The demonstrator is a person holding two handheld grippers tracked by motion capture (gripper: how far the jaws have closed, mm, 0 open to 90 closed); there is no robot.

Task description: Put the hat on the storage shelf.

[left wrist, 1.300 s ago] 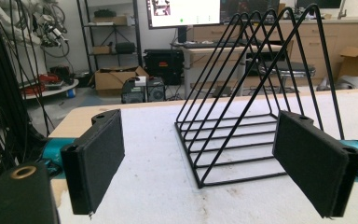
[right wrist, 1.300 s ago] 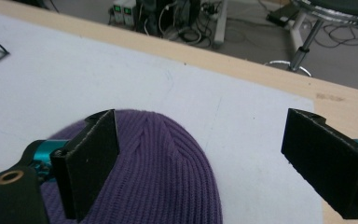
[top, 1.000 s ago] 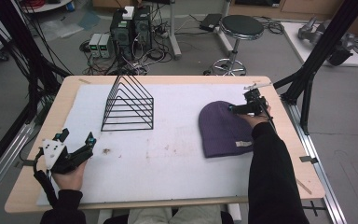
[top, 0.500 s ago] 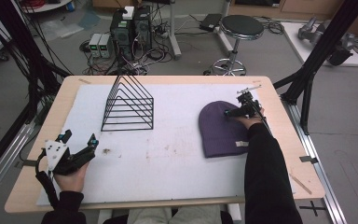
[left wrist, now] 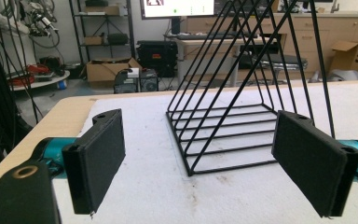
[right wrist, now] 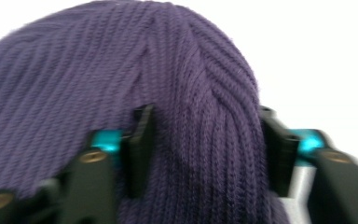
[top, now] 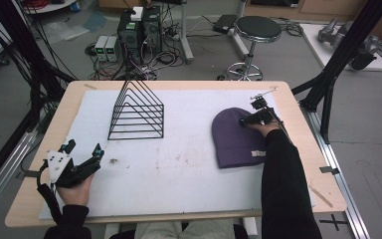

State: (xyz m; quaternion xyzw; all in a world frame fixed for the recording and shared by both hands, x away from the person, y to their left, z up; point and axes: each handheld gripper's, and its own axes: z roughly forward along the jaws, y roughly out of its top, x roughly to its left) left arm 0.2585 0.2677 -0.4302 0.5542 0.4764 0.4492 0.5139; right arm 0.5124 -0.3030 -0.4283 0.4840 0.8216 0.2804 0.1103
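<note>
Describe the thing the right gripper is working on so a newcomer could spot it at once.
Look at the white mat covering the wooden table, then at its right half. A beanie lies flat there, with the right gripper closing on a fold near its crown. It is purple, soft and ribbed, unlike the black wire rack to its left.

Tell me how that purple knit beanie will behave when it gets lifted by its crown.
The beanie is ribbed knit lying flat, so it will likely sag and drape. The right tongs have just been closing, bunching a fold between the pads; grip probably holds. It looks light.
</note>
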